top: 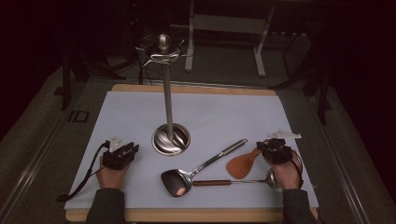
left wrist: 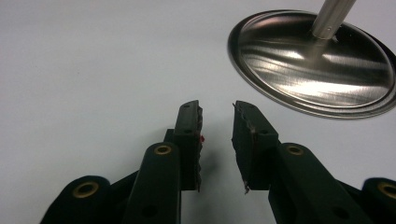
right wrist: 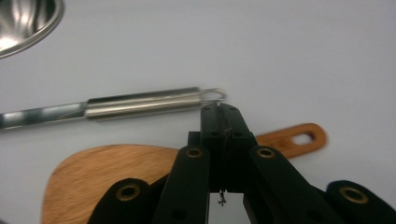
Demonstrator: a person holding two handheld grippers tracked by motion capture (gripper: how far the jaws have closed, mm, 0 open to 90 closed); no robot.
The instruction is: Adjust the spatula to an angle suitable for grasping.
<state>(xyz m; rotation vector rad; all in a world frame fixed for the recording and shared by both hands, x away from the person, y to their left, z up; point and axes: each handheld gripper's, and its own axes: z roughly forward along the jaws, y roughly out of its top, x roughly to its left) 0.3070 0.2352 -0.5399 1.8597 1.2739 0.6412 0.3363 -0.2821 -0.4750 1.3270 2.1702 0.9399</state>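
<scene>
A steel utensil stand (top: 167, 93) with hooks at its top rises from a round base (top: 171, 139) on the white sheet; the base (left wrist: 313, 65) lies just ahead and right of my left gripper (left wrist: 217, 109). That gripper (top: 122, 151) rests open on the sheet with nothing between its jaws. A steel turner (top: 196, 170), a wooden paddle (top: 243, 164) and a wood-handled ladle (top: 212, 183) lie at the front right. My right gripper (right wrist: 223, 109) is shut and hovers over the wooden paddle (right wrist: 107, 177), its tips right by the wire loop of the turner's handle (right wrist: 140, 106). I see nothing gripped.
The white sheet (top: 130, 116) covers most of a wooden table, whose edge shows at front and back. The ladle's bowl lies partly under the right hand (top: 285, 175). A cable (top: 81, 179) trails from the left gripper toward the front left. Dark floor and frame legs lie beyond.
</scene>
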